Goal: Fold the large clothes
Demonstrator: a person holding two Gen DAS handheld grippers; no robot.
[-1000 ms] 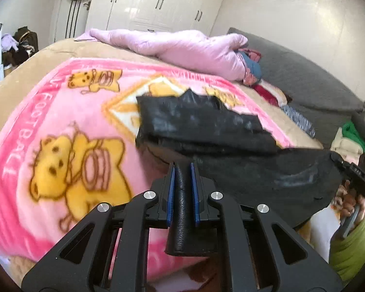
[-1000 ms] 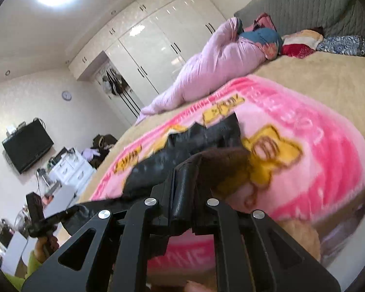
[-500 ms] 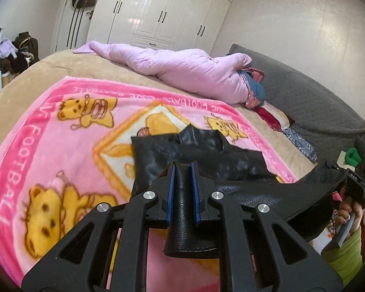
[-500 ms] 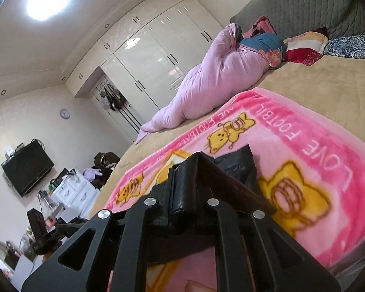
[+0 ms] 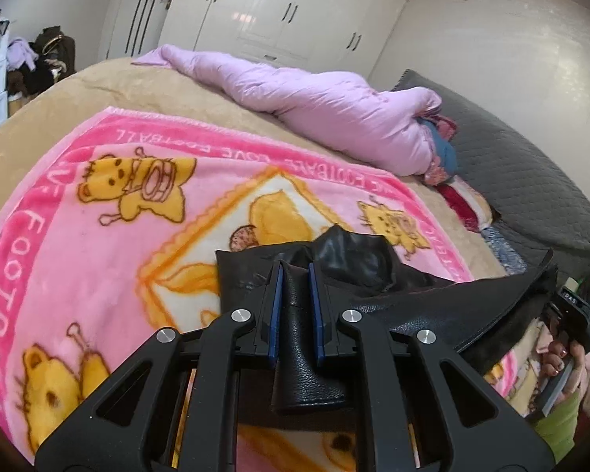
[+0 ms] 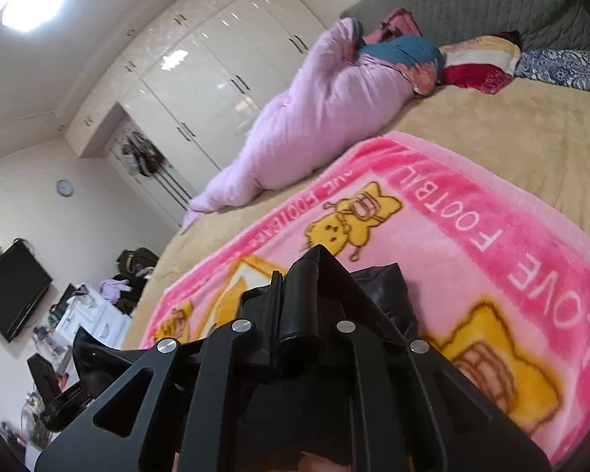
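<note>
A black leather garment (image 5: 432,303) hangs stretched between my two grippers above a pink cartoon blanket (image 5: 78,236). My left gripper (image 5: 295,271) is shut on a fold of its edge, which shows between the blue pads. Beyond the fingertips part of the garment lies crumpled on the blanket. In the right wrist view my right gripper (image 6: 299,271) is shut on another black fold of the garment (image 6: 385,287). The right gripper (image 5: 570,314) also shows at the left view's right edge, held in a hand (image 5: 558,358). The left gripper (image 6: 63,405) shows low left in the right wrist view.
The blanket (image 6: 491,275) covers a tan bed (image 6: 511,145). A rolled lilac duvet (image 5: 314,106) lies along the far side, with pillows (image 6: 480,63) against a grey headboard (image 5: 523,165). White wardrobes (image 5: 287,8) stand behind. A television (image 6: 11,291) and cluttered drawers (image 6: 94,314) stand off the bed.
Both grippers have carried the held edge of the black garment forward over the blanket. The crumpled part on the blanket now lies just beyond the fingertips. Both grips stay the same.
</note>
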